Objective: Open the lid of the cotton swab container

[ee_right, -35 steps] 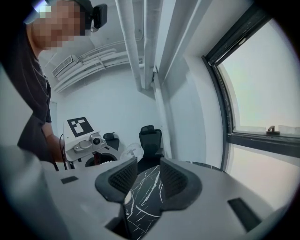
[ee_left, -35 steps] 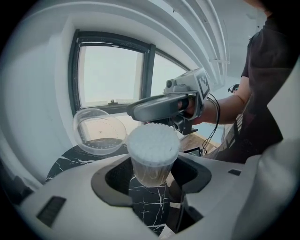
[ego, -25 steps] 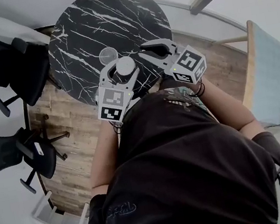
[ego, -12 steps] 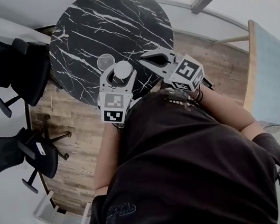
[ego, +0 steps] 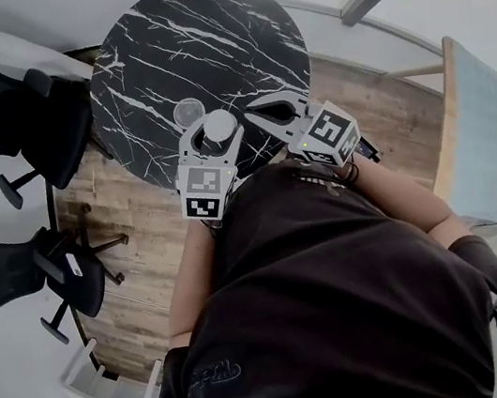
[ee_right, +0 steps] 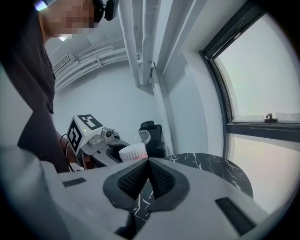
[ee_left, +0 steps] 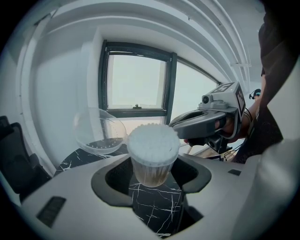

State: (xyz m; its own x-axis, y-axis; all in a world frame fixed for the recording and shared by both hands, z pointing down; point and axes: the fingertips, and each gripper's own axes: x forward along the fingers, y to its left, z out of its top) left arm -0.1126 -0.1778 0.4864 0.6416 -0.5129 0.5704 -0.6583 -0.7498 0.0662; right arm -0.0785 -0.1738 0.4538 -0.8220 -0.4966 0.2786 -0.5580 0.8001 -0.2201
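My left gripper (ego: 219,134) is shut on the cotton swab container (ego: 220,126), a small clear tub packed with white swab tips (ee_left: 153,146), and holds it above the black marble table (ego: 200,30). Its clear lid (ee_left: 99,131) stands flipped open on the far left side of the tub (ego: 188,112). My right gripper (ego: 254,112) is just right of the tub, shut with nothing between its ridged pads (ee_right: 139,178). The right gripper view shows the tub (ee_right: 133,152) and its open lid (ee_right: 143,137) to the left, inside the left gripper (ee_right: 101,140).
The round table stands on a wooden floor (ego: 132,242). Two black office chairs (ego: 16,120) (ego: 32,269) are at its left. A window (ee_left: 136,77) is behind the table, and a light table (ego: 487,122) stands at the right.
My right gripper has drawn back a little from the tub toward the person's body. The left gripper still holds the tub with its lid open.
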